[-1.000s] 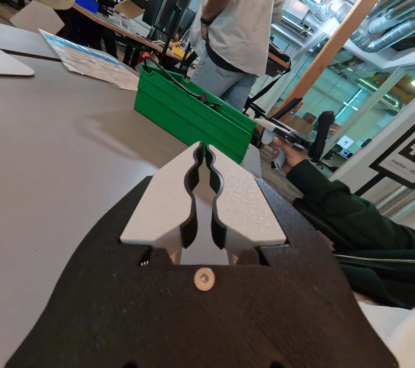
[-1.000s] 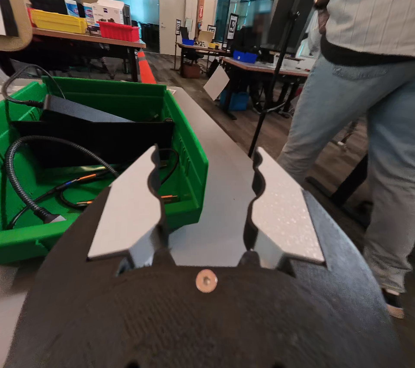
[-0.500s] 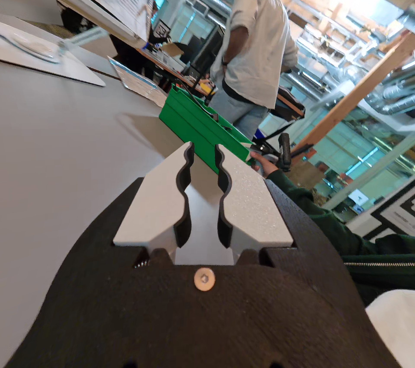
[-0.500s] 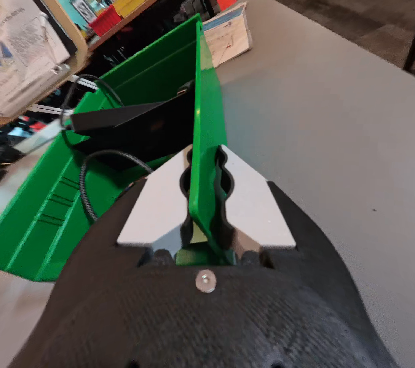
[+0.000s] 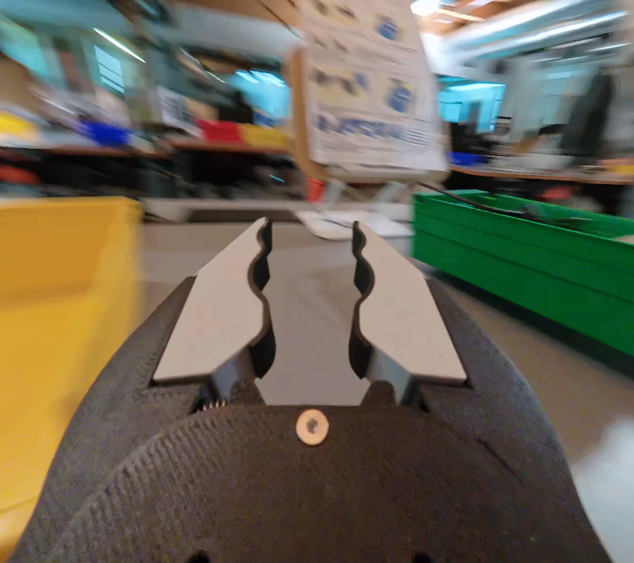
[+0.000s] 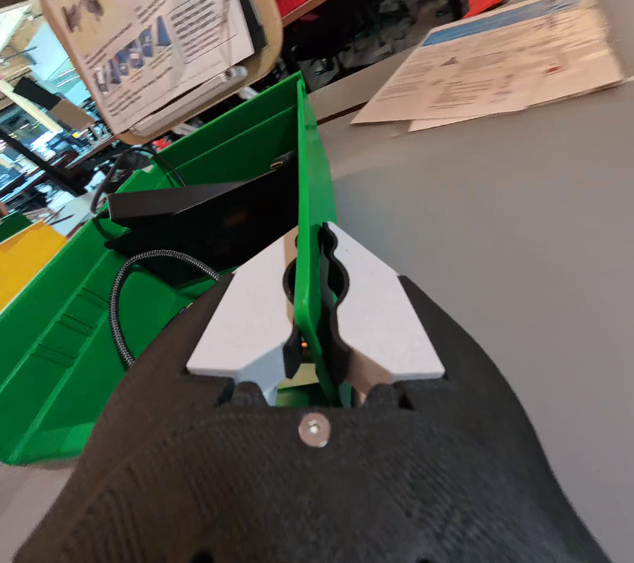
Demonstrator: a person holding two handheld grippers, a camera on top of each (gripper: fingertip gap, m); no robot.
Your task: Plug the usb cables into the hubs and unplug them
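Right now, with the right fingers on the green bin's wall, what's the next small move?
Probably drag the green bin toward you with the right gripper, shut on its wall; the hub and braided cable lie inside, and the left gripper is open, holding nothing.

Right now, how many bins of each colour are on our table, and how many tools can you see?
green bin: 1, its wall pinched by the right tool
yellow bin: 1
tools: 2, the left tool open and holding nothing, and the right tool
Total: 4
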